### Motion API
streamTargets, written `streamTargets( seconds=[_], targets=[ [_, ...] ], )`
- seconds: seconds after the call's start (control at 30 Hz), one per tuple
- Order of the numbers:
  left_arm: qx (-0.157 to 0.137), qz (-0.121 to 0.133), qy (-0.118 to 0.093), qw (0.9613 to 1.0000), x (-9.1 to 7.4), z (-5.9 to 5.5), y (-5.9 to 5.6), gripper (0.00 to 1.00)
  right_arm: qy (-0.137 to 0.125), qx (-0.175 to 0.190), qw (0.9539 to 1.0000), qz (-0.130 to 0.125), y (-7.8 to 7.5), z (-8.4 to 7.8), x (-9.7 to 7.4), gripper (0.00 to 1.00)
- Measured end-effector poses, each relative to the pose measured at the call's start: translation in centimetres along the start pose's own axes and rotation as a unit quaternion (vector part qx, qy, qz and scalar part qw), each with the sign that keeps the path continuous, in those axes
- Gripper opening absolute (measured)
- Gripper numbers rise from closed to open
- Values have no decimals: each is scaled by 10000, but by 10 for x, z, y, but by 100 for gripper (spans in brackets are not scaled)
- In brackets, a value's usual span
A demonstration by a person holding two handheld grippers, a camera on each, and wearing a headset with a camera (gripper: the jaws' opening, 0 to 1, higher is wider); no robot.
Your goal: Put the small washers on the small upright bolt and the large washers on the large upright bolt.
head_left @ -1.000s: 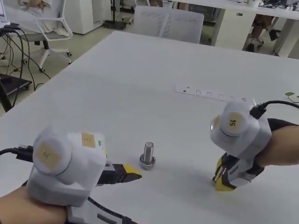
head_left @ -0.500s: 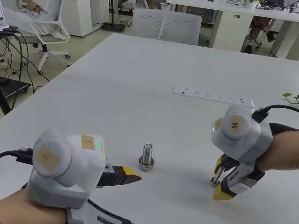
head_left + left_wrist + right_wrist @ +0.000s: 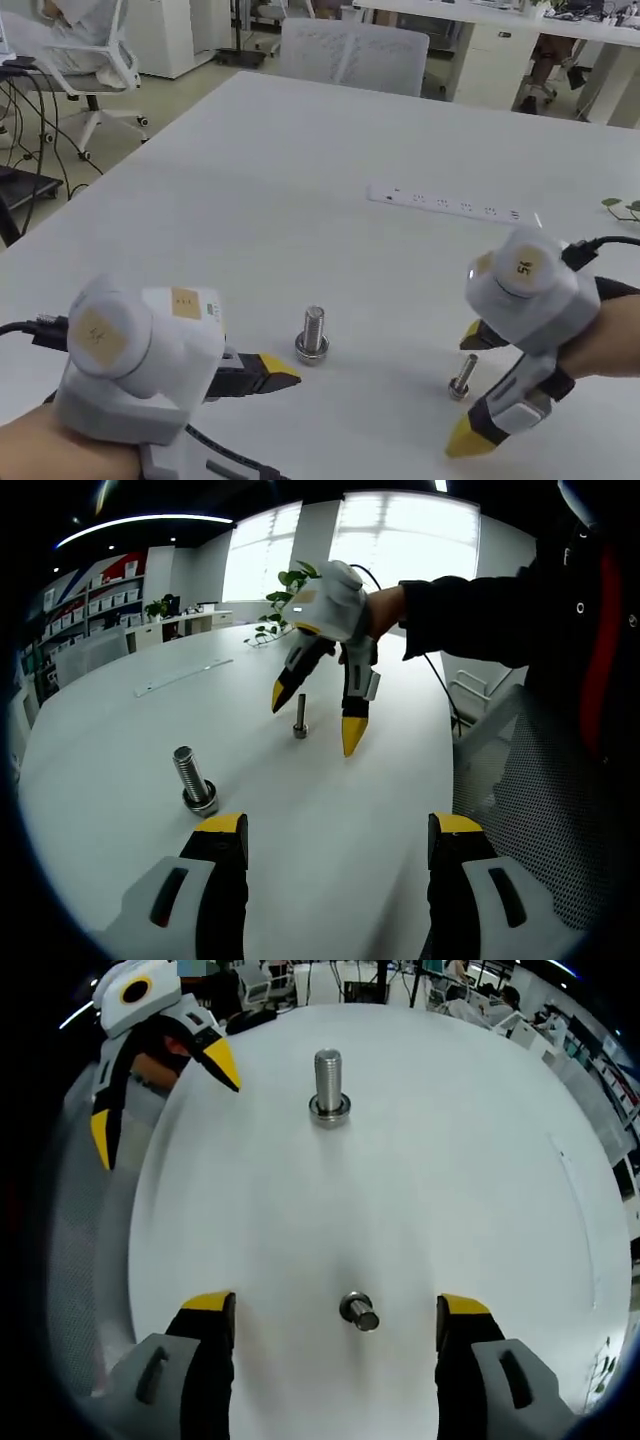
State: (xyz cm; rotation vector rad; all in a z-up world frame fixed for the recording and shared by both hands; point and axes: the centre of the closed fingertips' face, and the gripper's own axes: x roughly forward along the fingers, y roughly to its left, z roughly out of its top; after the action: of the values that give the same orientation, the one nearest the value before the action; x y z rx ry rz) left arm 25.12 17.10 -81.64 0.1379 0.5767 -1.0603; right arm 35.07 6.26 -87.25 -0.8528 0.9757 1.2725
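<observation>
I get a bright, even head view: the white worktop is close to washed out and the large bolt throws only a faint, soft shadow. In the left gripper view the windows blow out to glare and straight lines bow near the edges. In the right gripper view the small bolt looks slightly soft.

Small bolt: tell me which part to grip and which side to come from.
Grip the upper shank of the small bolt, probably from above: it stands upright on its head on the table, shank exposed all round. The right gripper is open, jaws flanking it.
</observation>
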Motion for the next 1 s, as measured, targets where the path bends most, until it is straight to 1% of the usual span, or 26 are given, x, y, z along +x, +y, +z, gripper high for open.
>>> streamTargets(
  seconds=[0.07,0.13,0.17,0.23,0.4,0.47,0.57,0.67,0.73,0.87,1.0],
  targets=[
    [6,-3,3,10000,0,0,0,73,-65,36,10000,-22,1,0,0,88],
    [8,-6,0,10000,0,0,0,73,-220,74,9997,-41,2,2,-1,93],
    [9,-7,-1,10000,0,0,0,73,-376,126,9992,-69,2,6,-1,96],
    [11,-9,-8,10000,0,0,0,73,-496,218,9985,-101,2,8,-3,100],
    [15,-1,-17,10000,0,1,-1,73,-700,271,9969,-253,1,9,-6,100],
    [11,-1,-28,10000,0,1,-1,73,-763,334,9963,-233,5,9,-8,100],
    [22,2,-27,10000,0,2,-1,73,-815,358,9956,-286,6,8,-10,100],
    [17,25,-47,10000,0,3,0,74,-922,421,9943,-334,8,8,-13,100],
    [9,43,-70,10000,-1,4,1,74,-984,474,9934,-343,10,9,-16,100],
    [9,74,-106,9999,-2,6,2,75,-1054,505,9921,-446,11,9,-21,100],
    [32,97,-151,9998,-4,9,3,75,-1196,602,9895,-538,14,9,-29,100]
  ],
)
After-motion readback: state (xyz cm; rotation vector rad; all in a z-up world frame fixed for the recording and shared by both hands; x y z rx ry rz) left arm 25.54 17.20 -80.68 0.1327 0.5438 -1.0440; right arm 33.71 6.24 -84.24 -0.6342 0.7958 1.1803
